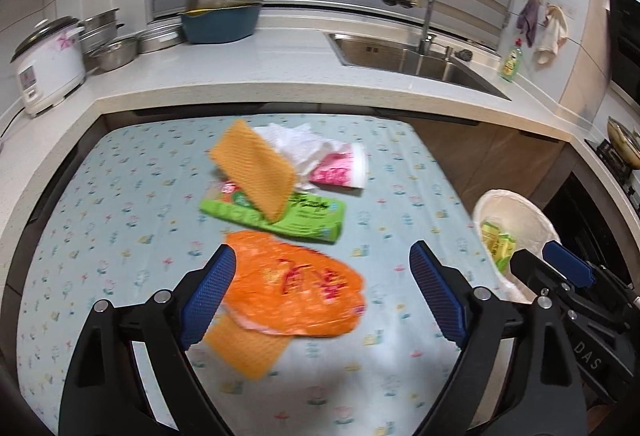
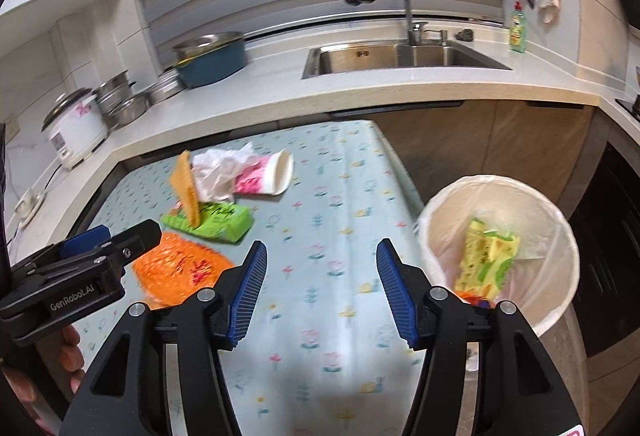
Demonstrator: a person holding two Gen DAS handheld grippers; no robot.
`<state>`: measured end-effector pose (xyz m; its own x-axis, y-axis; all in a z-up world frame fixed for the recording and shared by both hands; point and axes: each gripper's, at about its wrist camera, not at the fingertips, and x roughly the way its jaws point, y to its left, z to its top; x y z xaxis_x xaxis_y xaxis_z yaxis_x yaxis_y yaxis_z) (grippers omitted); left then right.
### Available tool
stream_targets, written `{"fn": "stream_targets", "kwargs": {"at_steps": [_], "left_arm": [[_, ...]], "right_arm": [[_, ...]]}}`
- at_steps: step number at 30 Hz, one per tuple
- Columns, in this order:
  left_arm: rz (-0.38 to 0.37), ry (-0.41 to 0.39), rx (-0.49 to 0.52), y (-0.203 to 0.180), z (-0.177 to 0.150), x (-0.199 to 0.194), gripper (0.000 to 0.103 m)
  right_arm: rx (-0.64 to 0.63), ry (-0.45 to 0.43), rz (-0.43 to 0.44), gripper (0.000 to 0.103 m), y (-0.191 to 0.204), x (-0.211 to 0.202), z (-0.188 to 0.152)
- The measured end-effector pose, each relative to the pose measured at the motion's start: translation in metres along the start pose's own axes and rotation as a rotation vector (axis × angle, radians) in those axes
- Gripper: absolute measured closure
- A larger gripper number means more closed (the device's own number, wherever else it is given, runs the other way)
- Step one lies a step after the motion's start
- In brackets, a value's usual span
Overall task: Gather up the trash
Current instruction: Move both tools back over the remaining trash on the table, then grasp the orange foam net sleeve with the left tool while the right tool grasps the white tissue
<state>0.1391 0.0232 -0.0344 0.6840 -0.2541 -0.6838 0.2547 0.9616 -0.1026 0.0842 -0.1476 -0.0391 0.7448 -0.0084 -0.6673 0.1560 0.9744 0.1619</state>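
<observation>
Trash lies on a floral table (image 1: 120, 196): an orange wrapper (image 1: 296, 288) over an orange cloth (image 1: 248, 348), a green packet (image 1: 280, 214), a second orange cloth (image 1: 256, 168) standing on edge, crumpled white plastic (image 1: 296, 144) and a tipped pink cup (image 1: 340, 168). My left gripper (image 1: 322, 292) is open just above the orange wrapper. My right gripper (image 2: 322, 292) is open and empty over the table's right part (image 2: 320, 236), beside a white lined bin (image 2: 560, 236) holding a yellow-green packet (image 2: 484, 260). The orange wrapper (image 2: 180, 268) also shows in the right view.
A white counter (image 1: 248, 76) runs behind the table, with a sink (image 1: 404, 56) and tap, a blue basin (image 1: 220, 20), steel pots (image 1: 112, 44) and a rice cooker (image 1: 48, 64). A green soap bottle (image 1: 510, 62) stands by the sink. Dark appliances stand at the right.
</observation>
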Motion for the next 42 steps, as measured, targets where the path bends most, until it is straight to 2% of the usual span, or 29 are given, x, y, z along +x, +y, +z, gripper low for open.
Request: {"fn": "stream_targets", "kwargs": {"at_steps": [14, 22, 30, 33, 39, 41, 42], "left_arm": [[0.041, 0.036, -0.078, 0.07, -0.005, 0.01, 0.017], [0.069, 0.023, -0.099, 0.093, 0.015, 0.029, 0.017], [0.064, 0.02, -0.14, 0.114, 0.046, 0.058, 0.017], [0.069, 0.018, -0.158, 0.121, 0.054, 0.069, 0.017], [0.067, 0.023, -0.189, 0.131, 0.066, 0.088, 0.017], [0.066, 0.024, -0.189, 0.131, 0.068, 0.092, 0.017], [0.066, 0.025, -0.19, 0.13, 0.068, 0.093, 0.017]], "right_arm": [[-0.041, 0.042, 0.048, 0.047, 0.057, 0.037, 0.007], [-0.07, 0.038, 0.052, 0.047, 0.077, 0.069, 0.034], [-0.028, 0.071, 0.092, 0.049, 0.086, 0.128, 0.071], [-0.016, 0.091, 0.108, 0.053, 0.09, 0.15, 0.079], [-0.003, 0.135, 0.131, 0.068, 0.097, 0.188, 0.087], [0.003, 0.151, 0.139, 0.078, 0.098, 0.198, 0.087], [0.004, 0.16, 0.143, 0.093, 0.097, 0.202, 0.086]]}}
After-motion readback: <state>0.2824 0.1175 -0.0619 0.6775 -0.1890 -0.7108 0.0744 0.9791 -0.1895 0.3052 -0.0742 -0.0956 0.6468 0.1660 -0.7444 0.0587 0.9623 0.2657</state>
